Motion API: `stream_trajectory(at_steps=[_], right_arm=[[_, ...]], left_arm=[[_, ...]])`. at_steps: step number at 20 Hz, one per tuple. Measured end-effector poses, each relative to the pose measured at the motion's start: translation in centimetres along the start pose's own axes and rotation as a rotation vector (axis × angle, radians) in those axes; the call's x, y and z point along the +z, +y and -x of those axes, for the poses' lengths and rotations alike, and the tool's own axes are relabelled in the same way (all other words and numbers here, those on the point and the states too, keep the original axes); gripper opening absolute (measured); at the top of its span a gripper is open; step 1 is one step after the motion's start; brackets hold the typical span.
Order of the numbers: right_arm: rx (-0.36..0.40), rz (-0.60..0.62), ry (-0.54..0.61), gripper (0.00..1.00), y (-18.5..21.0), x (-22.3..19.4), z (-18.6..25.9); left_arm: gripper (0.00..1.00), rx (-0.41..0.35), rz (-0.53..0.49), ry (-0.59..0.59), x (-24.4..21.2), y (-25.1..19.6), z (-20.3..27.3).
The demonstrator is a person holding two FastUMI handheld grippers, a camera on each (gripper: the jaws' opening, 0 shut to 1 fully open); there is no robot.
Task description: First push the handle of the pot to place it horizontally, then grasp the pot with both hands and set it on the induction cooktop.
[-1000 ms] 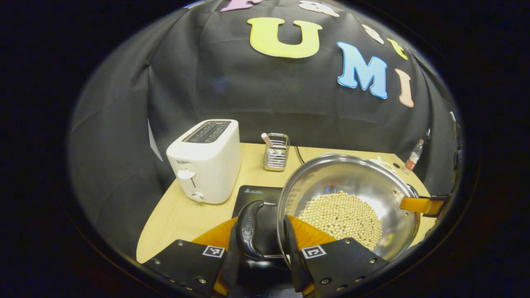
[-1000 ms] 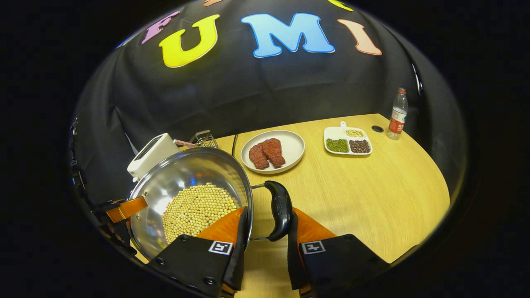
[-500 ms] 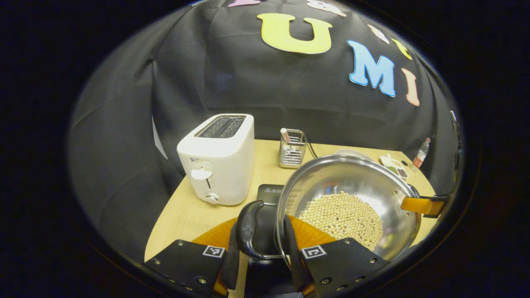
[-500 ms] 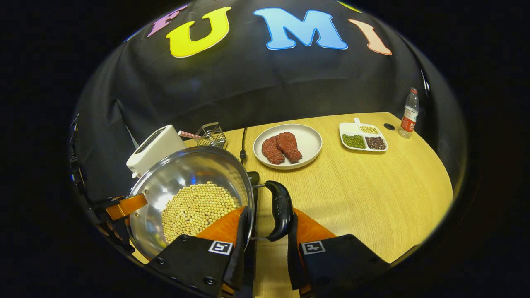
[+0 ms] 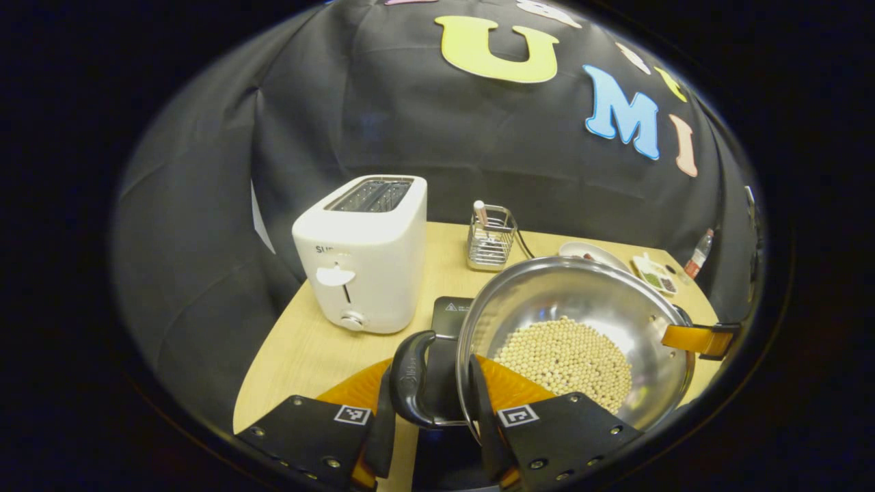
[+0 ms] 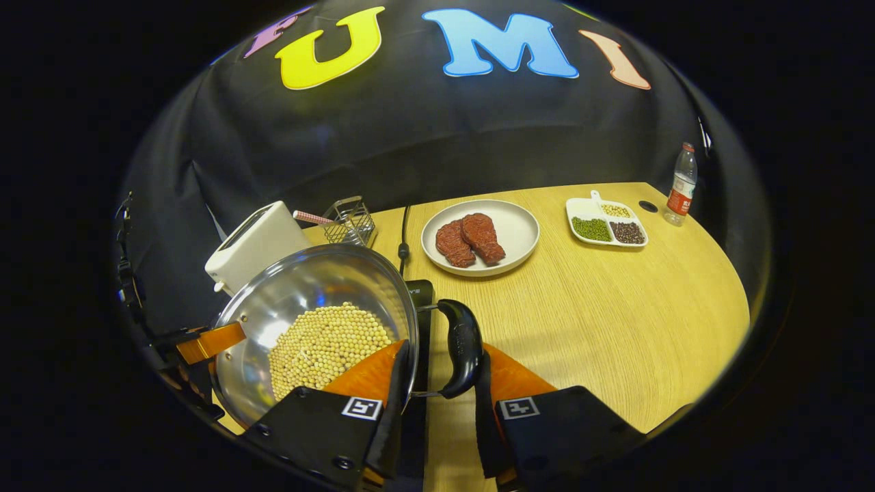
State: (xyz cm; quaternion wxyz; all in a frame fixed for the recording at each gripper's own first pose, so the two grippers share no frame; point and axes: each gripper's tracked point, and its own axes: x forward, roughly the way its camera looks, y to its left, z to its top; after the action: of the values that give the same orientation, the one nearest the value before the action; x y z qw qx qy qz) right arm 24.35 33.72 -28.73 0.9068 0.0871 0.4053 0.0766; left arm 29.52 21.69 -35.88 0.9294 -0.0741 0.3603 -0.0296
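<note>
Two grippers hold the pot [image 5: 581, 328] from opposite sides, each reaching in low and level toward the rim. In the left gripper view, the left gripper [image 5: 429, 417] has its fingers narrowed around the pot's left handle [image 5: 410, 379]: one finger [image 5: 381, 424] lies outside the black loop, the other [image 5: 482, 417] sits against the pot's wall, so both press on handle and rim together. Across the bowl, the other gripper's finger [image 5: 687, 337] shows at the far rim.

In the right gripper view, the right gripper [image 6: 437, 417] clamps the right handle [image 6: 463, 347] in the same way, one finger [image 6: 395, 403] inside against the wall, the other [image 6: 487, 410] outside the loop. The left gripper's finger [image 6: 208, 344] shows at the far rim.

The pot is a shiny steel bowl with a layer of pale beans [image 6: 328, 345] in its bottom. It sits tilted slightly in both views, directly over the black cooktop [image 5: 448, 321], whose corner shows under its edge; whether it touches the cooktop I cannot tell. The cooktop lies on the table [image 6: 615, 321] just beside the toaster [image 5: 366, 253].
</note>
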Motion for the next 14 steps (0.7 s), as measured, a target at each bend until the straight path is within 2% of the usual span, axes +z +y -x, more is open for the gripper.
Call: stream_trajectory(at_steps=[1, 2, 3, 4, 5, 6, 9, 10, 14], right_arm=[[0.012, 0.011, 0.000, 0.48, 0.1, 0.0, 0.0], [0.012, 0.033, -0.015, 0.57, 0.0, 0.3, 0.3], [0.012, 0.051, -0.048, 0.60, -0.2, 0.9, 0.6], [0.007, 0.066, -0.082, 0.82, -0.4, 1.7, 1.6], [0.003, 0.078, -0.113, 0.93, -0.6, 2.3, 2.1], [0.008, 0.085, -0.138, 0.98, -0.7, 2.9, 2.8], [0.033, 0.095, -0.221, 0.98, -1.1, 4.7, 5.4], [0.032, 0.099, -0.253, 0.98, -1.5, 5.3, 6.4], [0.015, 0.098, -0.349, 0.98, -4.0, 7.6, 10.4]], left_arm=[[0.56, 0.004, -0.002, -0.003, -0.1, 0.1, 0.1], [0.54, 0.017, -0.001, -0.016, 0.0, 0.1, 0.1], [0.54, 0.036, -0.008, -0.038, 0.4, 0.3, 0.4], [0.65, 0.048, -0.011, -0.067, 1.0, 0.2, 0.7], [0.76, 0.055, -0.013, -0.097, 1.6, 0.0, 1.1], [0.87, 0.067, -0.016, -0.126, 2.4, -0.1, 1.6], [0.87, 0.096, -0.030, -0.213, 4.7, -1.0, 4.1], [0.89, 0.094, -0.038, -0.243, 5.7, -1.8, 5.2], [0.87, 0.093, -0.050, -0.364, 8.9, -5.0, 9.6]])
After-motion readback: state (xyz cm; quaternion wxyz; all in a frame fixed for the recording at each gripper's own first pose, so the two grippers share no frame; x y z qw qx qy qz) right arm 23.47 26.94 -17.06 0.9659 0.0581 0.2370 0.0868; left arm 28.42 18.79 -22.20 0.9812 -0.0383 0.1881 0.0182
